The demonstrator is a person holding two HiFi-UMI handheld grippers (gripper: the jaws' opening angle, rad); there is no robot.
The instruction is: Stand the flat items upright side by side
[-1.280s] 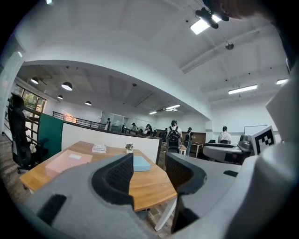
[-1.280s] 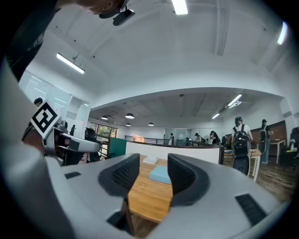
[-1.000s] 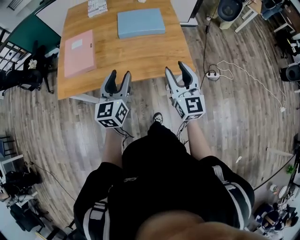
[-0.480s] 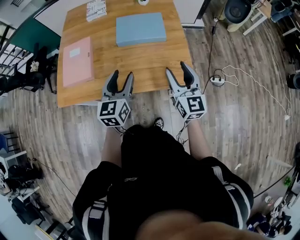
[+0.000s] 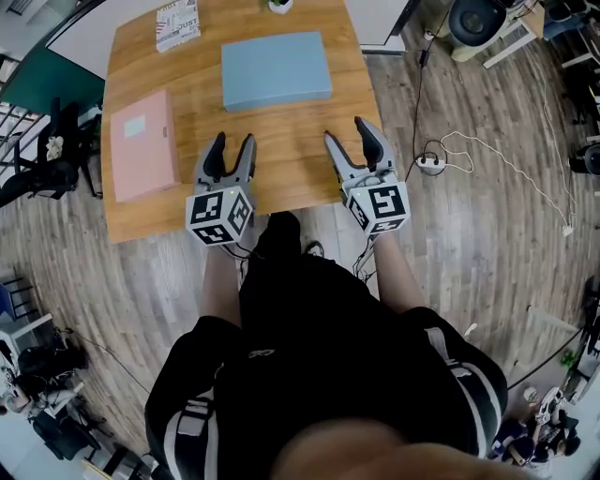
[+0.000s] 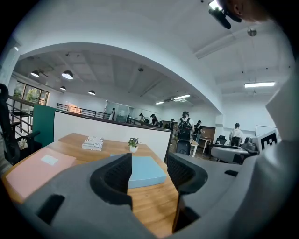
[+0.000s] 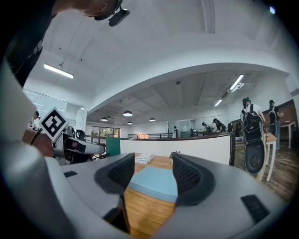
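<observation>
A flat blue box (image 5: 276, 69) lies on the wooden table (image 5: 300, 169) at the far middle. A flat pink box (image 5: 142, 144) lies near the table's left edge. My left gripper (image 5: 232, 145) hovers over the near part of the table, between the two boxes, open and empty. My right gripper (image 5: 345, 133) hovers near the table's right front, just short of the blue box. It is open with nothing between its fingers, and its jaws have just been opening. The blue box (image 6: 145, 170) shows ahead between the jaws in the left gripper view and also ahead (image 7: 154, 183) in the right gripper view.
A stack of white books (image 5: 177, 23) and a small potted plant (image 5: 278, 5) stand at the table's far edge, before a white partition (image 6: 112, 130). A power strip with cables (image 5: 429, 161) lies on the floor to the right. Dark chairs (image 5: 42, 169) stand left of the table.
Both grippers have moved forward from the table's near edge to over the tabletop, closer to the boxes. The right jaws stand slightly wider.
</observation>
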